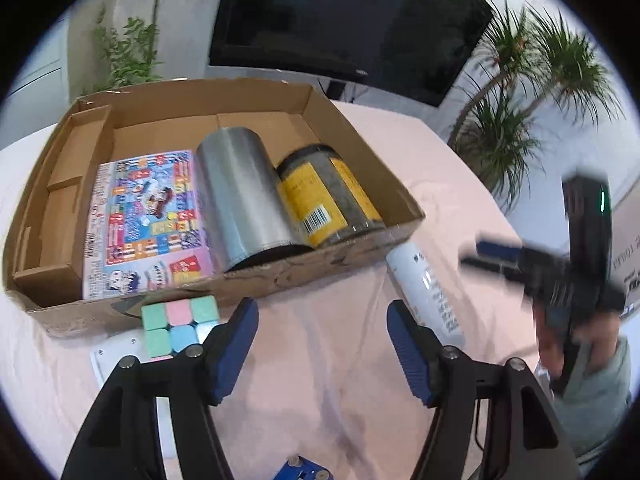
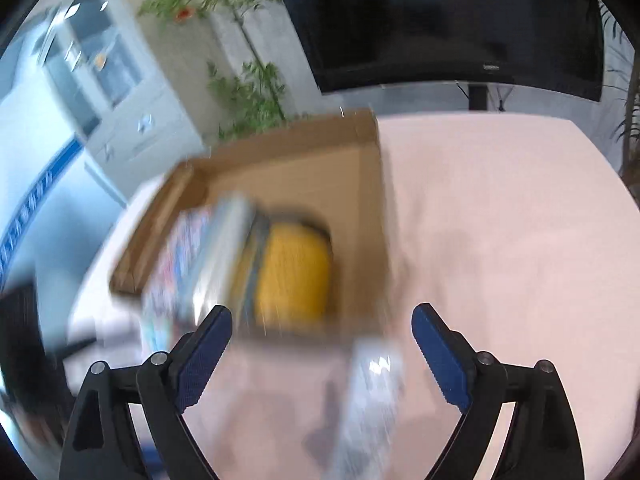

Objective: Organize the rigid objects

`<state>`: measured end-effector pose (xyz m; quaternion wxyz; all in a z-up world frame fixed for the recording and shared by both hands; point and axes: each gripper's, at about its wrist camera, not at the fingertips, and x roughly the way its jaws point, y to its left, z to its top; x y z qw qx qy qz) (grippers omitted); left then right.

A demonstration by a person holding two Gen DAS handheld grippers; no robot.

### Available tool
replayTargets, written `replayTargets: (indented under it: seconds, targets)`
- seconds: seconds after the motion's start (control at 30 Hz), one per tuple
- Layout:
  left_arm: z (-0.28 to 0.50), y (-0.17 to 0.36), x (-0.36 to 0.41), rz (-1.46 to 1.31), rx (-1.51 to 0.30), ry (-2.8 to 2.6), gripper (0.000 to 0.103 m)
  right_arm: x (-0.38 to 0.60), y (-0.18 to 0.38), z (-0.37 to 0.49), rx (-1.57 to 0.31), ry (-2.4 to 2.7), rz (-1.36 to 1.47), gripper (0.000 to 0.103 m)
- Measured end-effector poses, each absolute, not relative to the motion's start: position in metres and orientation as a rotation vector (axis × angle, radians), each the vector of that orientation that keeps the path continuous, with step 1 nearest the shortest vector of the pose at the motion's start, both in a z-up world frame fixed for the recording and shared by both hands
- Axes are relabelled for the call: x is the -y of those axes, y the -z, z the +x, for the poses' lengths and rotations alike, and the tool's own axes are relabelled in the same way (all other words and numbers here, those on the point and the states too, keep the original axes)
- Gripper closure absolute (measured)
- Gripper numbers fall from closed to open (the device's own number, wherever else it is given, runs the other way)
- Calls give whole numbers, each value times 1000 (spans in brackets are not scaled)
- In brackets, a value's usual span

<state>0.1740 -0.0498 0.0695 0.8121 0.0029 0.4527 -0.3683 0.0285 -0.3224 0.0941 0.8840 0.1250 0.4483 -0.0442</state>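
Observation:
An open cardboard box [image 1: 320, 264] on the pink cloth holds a colourful flat pack [image 1: 148, 220], a silver cylinder [image 1: 244, 196] and a yellow-labelled jar [image 1: 328, 200], all lying down. A pastel puzzle cube [image 1: 180, 328] sits in front of the box, just left of my left gripper [image 1: 322, 312], which is open and empty. A white bottle [image 1: 428, 292] lies on the cloth by the box's right corner. My right gripper [image 2: 322, 314] is open above the blurred bottle [image 2: 372, 400], its pads clear of it. It also shows blurred at the right [image 1: 500, 256].
A white card [image 1: 116, 356] lies under the cube. A person's hand and pale sleeve [image 1: 592, 380] hold the right gripper. Behind the table stand a dark screen [image 1: 344, 20] and potted plants [image 1: 532, 92]. Bare pink cloth [image 2: 500, 220] spreads right of the box.

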Motion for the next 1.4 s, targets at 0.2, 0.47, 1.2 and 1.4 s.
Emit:
replayTargets:
  seconds: [0.2, 0.47, 1.2, 1.4]
  targets:
    - [159, -70, 72, 126, -932, 885, 37, 301, -20, 0, -1122, 138, 245, 48]
    - [129, -57, 103, 342, -928, 1109, 37, 239, -10, -41, -1128, -257, -70, 59]
    - [59, 23, 150, 354, -1405, 1010, 53, 303, -3, -41, -1132, -81, 581, 54]
    - [51, 22, 147, 294, -1351, 917, 58, 281, 3, -15, -1156, -50, 586, 52]
